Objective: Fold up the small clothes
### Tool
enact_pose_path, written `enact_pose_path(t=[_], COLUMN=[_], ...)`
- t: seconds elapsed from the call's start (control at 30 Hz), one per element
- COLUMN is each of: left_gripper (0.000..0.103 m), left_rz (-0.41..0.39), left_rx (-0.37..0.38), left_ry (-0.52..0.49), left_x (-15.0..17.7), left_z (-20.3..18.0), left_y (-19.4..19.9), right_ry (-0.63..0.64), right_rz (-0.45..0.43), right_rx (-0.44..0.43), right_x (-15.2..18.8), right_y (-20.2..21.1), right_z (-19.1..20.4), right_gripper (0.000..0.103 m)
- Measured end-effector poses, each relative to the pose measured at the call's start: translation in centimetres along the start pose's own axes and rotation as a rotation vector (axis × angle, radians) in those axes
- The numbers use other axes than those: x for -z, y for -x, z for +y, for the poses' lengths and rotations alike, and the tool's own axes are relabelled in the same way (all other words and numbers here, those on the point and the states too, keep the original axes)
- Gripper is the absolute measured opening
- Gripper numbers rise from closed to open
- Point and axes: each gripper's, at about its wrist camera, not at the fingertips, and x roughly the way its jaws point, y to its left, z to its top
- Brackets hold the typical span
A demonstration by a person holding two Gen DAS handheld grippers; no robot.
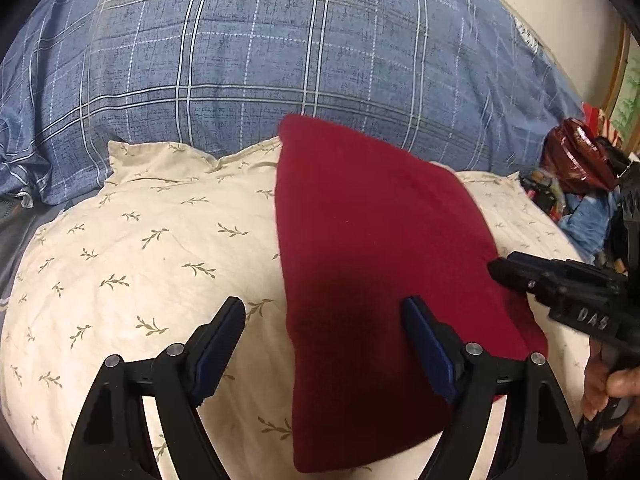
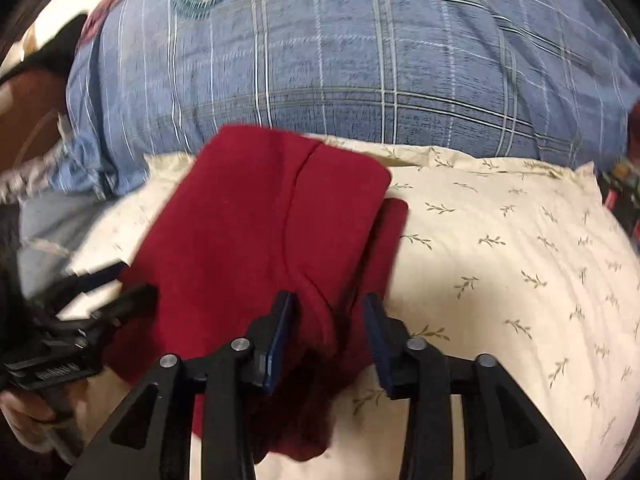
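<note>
The folded red cloth lies on the leaf-print pillow, both tongs are held apart around it, so a sloppy pinch could pull the fold loose.

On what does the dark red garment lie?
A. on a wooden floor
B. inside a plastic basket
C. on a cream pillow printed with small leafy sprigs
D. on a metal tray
C: the dark red garment rests on the cream pillow, whose cover is printed with small leafy sprigs.
</note>
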Motion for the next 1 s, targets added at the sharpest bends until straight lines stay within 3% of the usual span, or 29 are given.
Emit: enact_pose_path(t=[0.13,0.37,0.57,0.63,0.67,0.7,0.8,0.87,0.93,1.0], left_gripper=[0.081,0.083,0.093,0.091,0.083,0.073,0.06,0.05,0.048,0.048], left_rz=[-0.007,0.045,0.084,0.081,0.081,0.082,0.068,0.063,0.056,0.025], left_rx=[0.039,0.161,0.22,0.21,0.219,0.235,0.213,0.251,0.313,0.32], left_ry=[0.037,0.143,0.212,0.208,0.202,0.195,0.148,0.148,0.165,0.157], left_x=[-0.4,-0.9,-1.3,-1.4,-1.4,-1.4,-1.4,-1.5,-1.4,-0.6], left_z=[0.9,2.8,4.5,4.1,3.9,3.5,2.7,2.7,2.9,2.9], left_y=[0.2,-1.9,-4.9,-5.3,-5.3,-5.5,-4.9,-3.6,-1.5,1.8], right_ry=[-0.033,-0.245,-0.271,-0.248,-0.224,-0.205,-0.157,-0.157,-0.16,-0.137], right_rz=[-0.028,0.023,0.013,0.011,0.015,0.008,-0.024,-0.043,-0.049,-0.05], right_rx=[-0.035,-0.227,-0.358,-0.361,-0.34,-0.314,-0.258,-0.275,-0.3,-0.334], right_x=[0.1,-0.1,-0.1,0.0,-0.2,-0.3,-0.5,-0.6,-0.4,0.4], right_y=[0.2,-4.9,-7.6,-7.9,-7.9,-7.6,-5.9,-4.4,-2.6,-0.6], right_z=[-0.8,-4.5,-4.9,-4.1,-3.5,-3.1,-1.8,-1.4,-0.7,0.5], right_gripper=[0.078,0.078,0.079,0.074,0.071,0.063,0.043,0.041,0.04,0.04])
